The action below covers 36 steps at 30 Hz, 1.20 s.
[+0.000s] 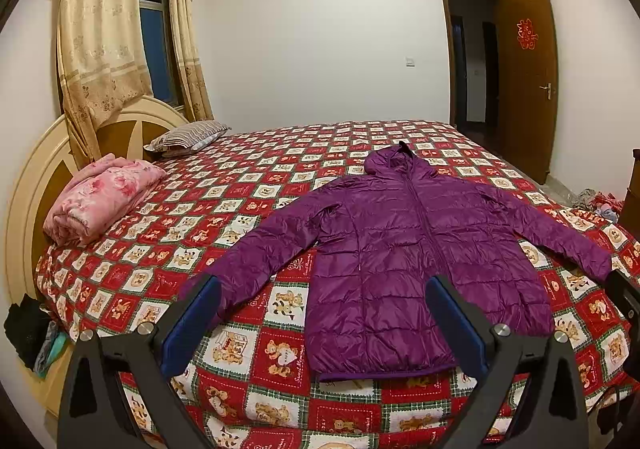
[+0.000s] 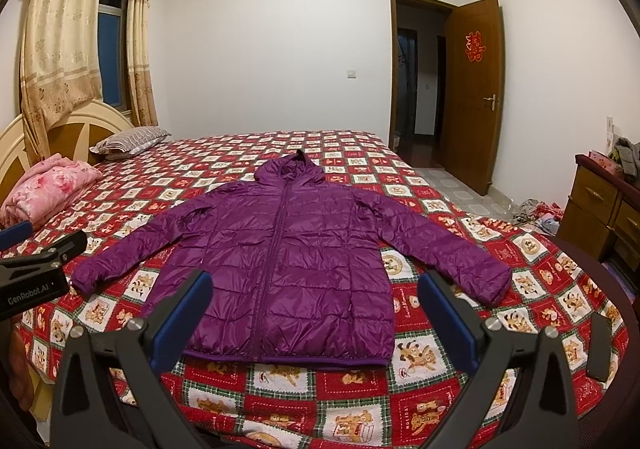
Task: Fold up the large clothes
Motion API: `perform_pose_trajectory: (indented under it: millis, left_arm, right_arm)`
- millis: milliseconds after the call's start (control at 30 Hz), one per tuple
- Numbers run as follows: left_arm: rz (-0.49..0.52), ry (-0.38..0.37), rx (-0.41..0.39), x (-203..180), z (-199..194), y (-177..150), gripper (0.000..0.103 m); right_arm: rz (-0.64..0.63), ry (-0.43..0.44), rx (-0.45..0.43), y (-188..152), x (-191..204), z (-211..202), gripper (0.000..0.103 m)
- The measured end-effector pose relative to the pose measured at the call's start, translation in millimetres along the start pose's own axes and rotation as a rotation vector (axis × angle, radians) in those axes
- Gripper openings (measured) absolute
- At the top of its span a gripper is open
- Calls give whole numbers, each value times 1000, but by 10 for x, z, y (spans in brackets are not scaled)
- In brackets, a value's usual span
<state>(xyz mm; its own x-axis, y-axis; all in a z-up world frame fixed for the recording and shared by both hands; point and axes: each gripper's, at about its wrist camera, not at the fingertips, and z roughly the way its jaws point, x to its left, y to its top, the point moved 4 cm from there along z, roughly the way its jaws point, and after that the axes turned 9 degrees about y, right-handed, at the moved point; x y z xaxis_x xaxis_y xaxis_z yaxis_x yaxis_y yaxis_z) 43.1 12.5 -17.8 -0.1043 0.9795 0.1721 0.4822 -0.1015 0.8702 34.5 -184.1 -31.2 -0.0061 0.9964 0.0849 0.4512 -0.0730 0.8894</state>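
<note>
The left gripper (image 1: pixel 322 323) hangs above the near edge of the bed (image 1: pixel 280 413), its jaws spread wide with nothing between them. The right gripper (image 2: pixel 316 319) sits beside it over the same edge, jaws equally wide and bare. A dark flat phone-like thing (image 2: pixel 599 347) lies on the cover near the bed's near right corner.

Just beyond the jaws, the purple hooded jacket (image 2: pixel 288 249) lies flat and face up, zipped, its hem toward the near edge and its hood toward the far edge. Both sleeves are spread outward and downward; the left cuff (image 1: pixel 200 289) lies just behind the left gripper's left finger, and the right cuff (image 2: pixel 494 283) lies close to the right gripper's right finger. Nothing rests on the jacket.

Farther off, at the headboard side, a folded pink floral quilt (image 1: pixel 100 201) lies well apart from the jacket, and a striped pillow (image 1: pixel 188 137) sits beyond it at the far corner. A wooden dresser (image 2: pixel 600 205) stands off the bed's right side, with clothes on the floor (image 2: pixel 532 211) beside it. An open wooden door (image 2: pixel 474 89) and a curtained window (image 2: pixel 110 49) are on the room's walls.
</note>
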Motion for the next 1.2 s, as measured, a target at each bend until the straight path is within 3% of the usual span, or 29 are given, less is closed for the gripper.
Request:
perform_pose_trajectory:
  millis: [1200]
  left_arm:
    - [-6,1,1,16,21,-52,102]
  right_arm:
    - [-8,21,13,-62,68,50,103]
